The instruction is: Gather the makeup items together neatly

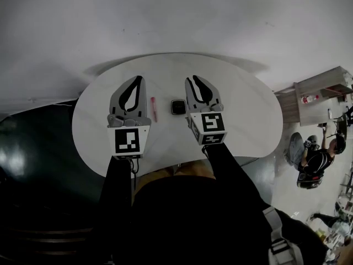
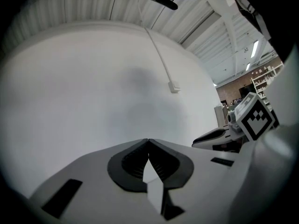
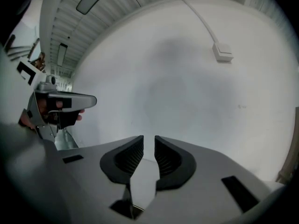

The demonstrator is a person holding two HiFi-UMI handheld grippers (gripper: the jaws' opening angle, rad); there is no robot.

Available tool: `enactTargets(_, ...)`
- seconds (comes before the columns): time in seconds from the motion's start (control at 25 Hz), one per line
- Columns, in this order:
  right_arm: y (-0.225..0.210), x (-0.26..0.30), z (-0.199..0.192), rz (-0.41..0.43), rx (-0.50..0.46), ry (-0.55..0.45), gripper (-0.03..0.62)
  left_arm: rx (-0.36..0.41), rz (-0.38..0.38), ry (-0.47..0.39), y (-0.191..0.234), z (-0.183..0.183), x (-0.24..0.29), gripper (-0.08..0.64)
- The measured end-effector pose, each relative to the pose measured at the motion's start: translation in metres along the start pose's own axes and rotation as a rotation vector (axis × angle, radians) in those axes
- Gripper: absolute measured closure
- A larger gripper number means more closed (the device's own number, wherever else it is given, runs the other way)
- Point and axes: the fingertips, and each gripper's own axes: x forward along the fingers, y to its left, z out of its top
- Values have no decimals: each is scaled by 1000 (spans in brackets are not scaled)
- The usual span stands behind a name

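In the head view a thin red makeup pencil (image 1: 154,108) and a small black square compact (image 1: 177,106) lie side by side on the round white table (image 1: 248,115). Both grippers are held above the table, one on each side of the two items, and point at the white wall. My left gripper (image 1: 138,78) (image 2: 148,140) is shut and empty, its tips touching. My right gripper (image 1: 192,79) (image 3: 148,136) stands slightly open, a narrow gap between its pads and nothing in it. Each gripper view shows the other gripper off to the side, not the makeup.
The table's front edge is close to my body. A wooden shelf unit (image 1: 320,95) and a seated person (image 1: 314,162) are off to the right. A cable duct with a small box (image 3: 223,52) runs down the white wall ahead.
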Motion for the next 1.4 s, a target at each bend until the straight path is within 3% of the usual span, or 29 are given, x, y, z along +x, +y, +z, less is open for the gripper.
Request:
enactTargets(0.24, -29, -20, 30, 84, -11, -84, 502, 32, 37, -6, -34, 17, 4, 543)
enactTargets(0.56, -68, -47, 41, 107, -26, -130, 500, 48, 83, -17, -66, 37, 9, 543)
enactTargets(0.76, -74, -56, 48, 114, -27, -157, 500, 92, 71, -13, -79, 45, 12, 543)
enactTargets(1.12, -75, -60, 53, 119, -62, -163, 501, 86, 54, -38, -88, 45, 13, 543)
enactTargets(1.2, -69, -61, 53, 140, -75, -152, 565, 87, 50, -31, -89, 43, 11, 543)
enactTargets(1.4, -64, -60, 50, 160, -67, -135, 565, 80, 53, -30, -86, 48, 10, 543)
